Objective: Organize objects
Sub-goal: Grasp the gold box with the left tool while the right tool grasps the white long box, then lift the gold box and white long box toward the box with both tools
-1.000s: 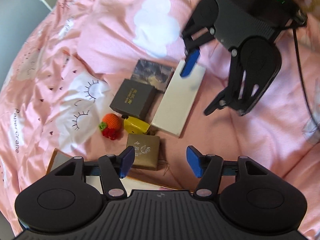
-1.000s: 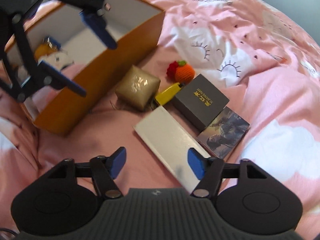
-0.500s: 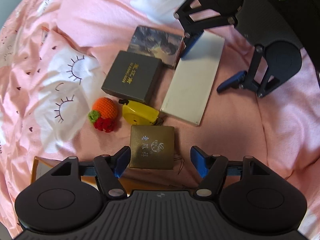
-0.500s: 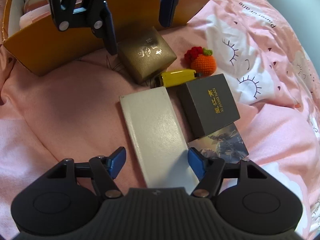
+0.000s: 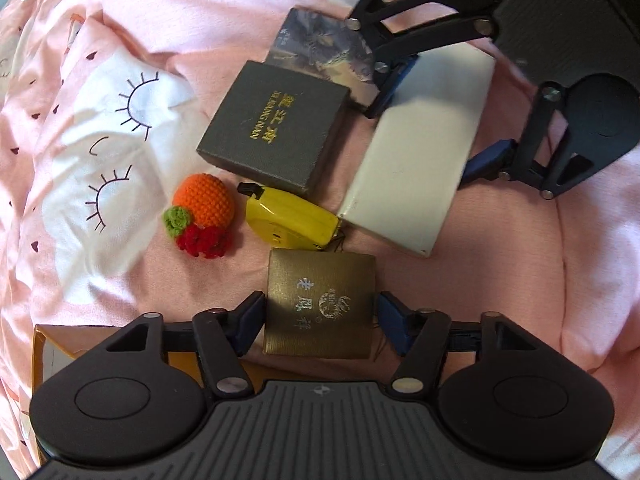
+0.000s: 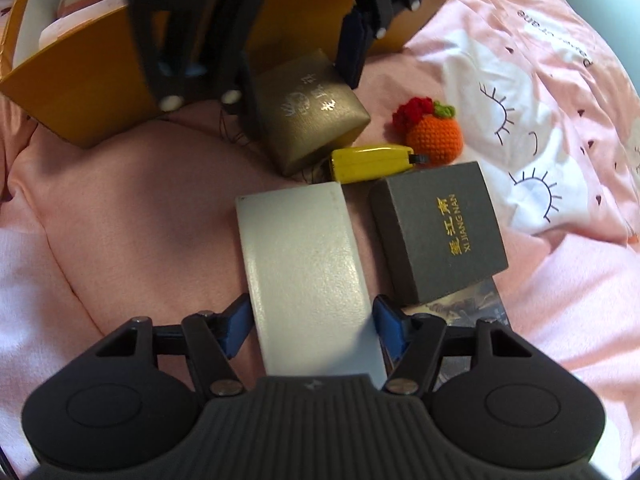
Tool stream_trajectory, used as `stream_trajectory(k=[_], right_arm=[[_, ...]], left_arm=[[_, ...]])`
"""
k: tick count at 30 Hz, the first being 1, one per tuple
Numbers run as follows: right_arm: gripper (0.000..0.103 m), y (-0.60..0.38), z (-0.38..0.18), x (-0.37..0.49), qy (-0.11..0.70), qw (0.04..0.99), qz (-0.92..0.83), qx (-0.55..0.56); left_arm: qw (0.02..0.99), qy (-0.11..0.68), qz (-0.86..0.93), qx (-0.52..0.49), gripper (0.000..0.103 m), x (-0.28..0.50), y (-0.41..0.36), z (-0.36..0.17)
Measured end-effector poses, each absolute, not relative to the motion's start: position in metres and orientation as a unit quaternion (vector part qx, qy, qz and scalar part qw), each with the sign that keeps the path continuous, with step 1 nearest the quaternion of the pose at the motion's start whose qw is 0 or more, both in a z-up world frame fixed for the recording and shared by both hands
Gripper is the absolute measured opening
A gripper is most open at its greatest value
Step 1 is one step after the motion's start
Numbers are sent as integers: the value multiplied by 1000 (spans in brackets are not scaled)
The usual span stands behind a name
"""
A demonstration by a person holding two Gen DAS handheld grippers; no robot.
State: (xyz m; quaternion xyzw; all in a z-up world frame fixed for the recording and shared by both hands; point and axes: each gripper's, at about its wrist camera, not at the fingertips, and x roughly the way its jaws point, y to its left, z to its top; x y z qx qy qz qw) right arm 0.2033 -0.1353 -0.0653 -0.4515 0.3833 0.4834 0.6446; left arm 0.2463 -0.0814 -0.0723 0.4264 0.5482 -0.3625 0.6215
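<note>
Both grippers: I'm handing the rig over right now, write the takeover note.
Left gripper: open, fingers either side of the gold box, not clamped.
Right gripper: open, straddling the near end of the white box.
On the pink bedding: dark grey box, yellow tape measure, crochet orange, picture card.
Orange storage box sits behind the gold box, already holding a few items.
Left: close, lift, place both; then the remaining pieces.

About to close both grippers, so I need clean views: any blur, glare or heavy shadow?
Left wrist: sharp, gold box text readable, other gripper shades the white box. Right wrist: soft overall, left gripper up top blurred; fisheye bends the edges of both.
</note>
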Motion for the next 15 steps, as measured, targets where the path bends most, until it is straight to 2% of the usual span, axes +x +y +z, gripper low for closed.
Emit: stream_trajectory(k=[1,9,15], right_arm=[[66,-136,-65,202,380,645,484,-453],[65,-134,-58,191,371,650,475,-462],[64,-138,-38,176,356,675,456,-457]], left_arm=[[623,551,-363,420,68,247,-81,-72],[645,538,-346,417,67,237,-80,-63],[677,522,-344,388,67,226,-76,-36]])
